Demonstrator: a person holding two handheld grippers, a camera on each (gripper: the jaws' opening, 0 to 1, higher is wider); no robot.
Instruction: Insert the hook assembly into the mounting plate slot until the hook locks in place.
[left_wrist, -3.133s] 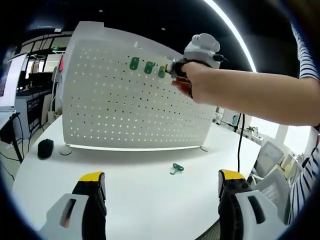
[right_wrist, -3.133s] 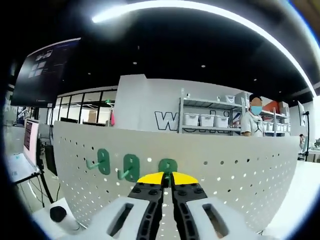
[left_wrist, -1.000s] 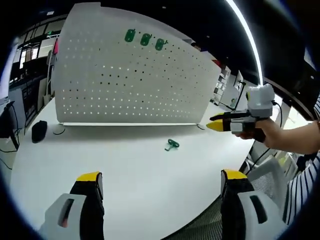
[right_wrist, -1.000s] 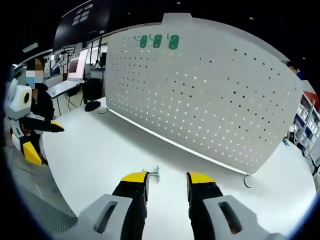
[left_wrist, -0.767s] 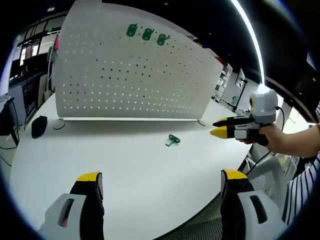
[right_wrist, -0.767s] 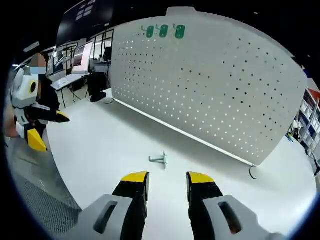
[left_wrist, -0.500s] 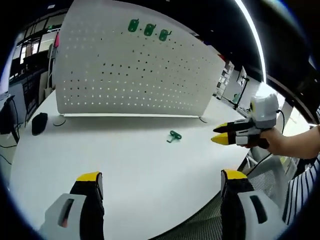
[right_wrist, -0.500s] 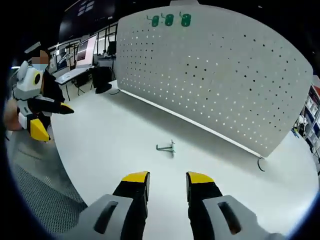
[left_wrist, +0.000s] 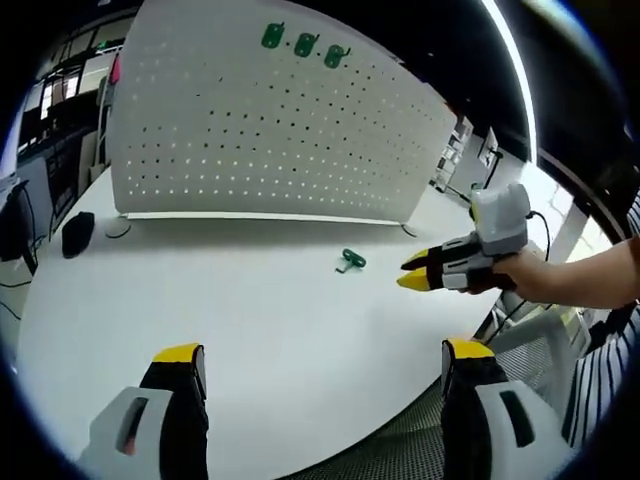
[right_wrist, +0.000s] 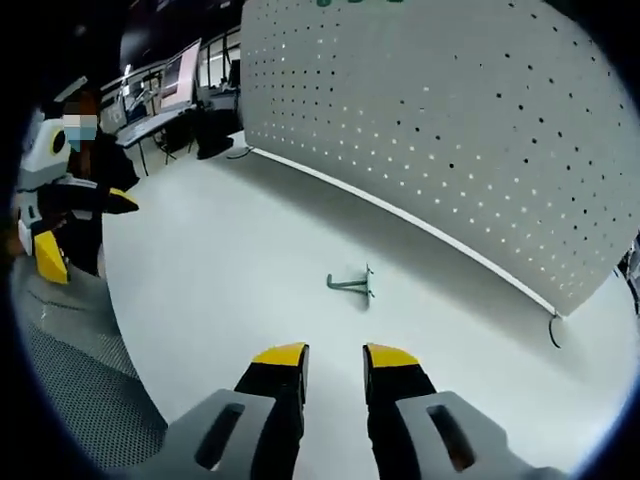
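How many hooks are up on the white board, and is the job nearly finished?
Three green hooks already hang along the top of the pegboard. One more green hook lies loose on the table. The right gripper is open, empty and pointed at it; the left gripper is open too. Left to do: grab that hook and lock it into the board.
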